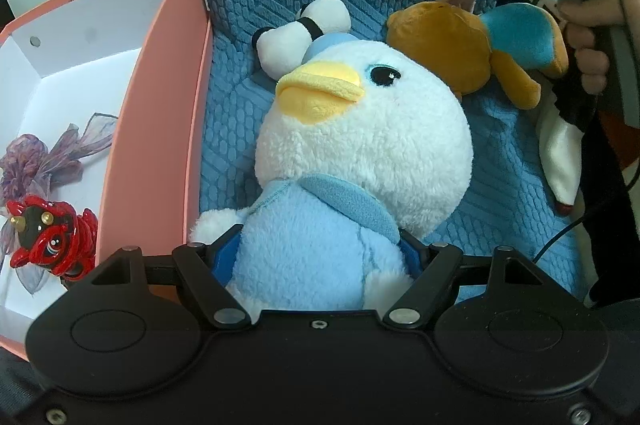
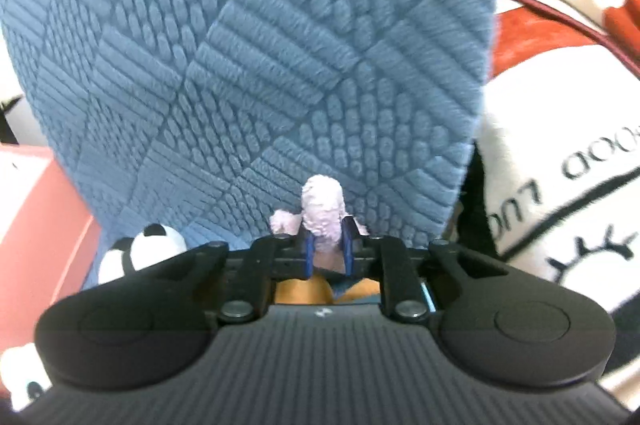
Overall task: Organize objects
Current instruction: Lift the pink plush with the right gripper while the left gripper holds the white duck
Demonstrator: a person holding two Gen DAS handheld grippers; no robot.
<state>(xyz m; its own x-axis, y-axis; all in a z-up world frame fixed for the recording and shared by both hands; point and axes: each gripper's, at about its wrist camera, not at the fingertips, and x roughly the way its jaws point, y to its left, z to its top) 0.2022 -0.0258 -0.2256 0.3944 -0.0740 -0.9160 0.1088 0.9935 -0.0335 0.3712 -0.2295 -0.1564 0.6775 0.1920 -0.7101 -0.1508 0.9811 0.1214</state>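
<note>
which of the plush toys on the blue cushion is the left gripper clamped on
The white duck plush in light blue: the left gripper squeezes its body. The panda and brown plush lie behind, untouched.

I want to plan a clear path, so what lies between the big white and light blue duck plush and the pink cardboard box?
Only bare blue textured cushion lies between the duck plush and the pink box, seen in the left wrist view.

Blue textured cushion, duck plush, pink box

left claw gripping duck plush, pink box
</note>
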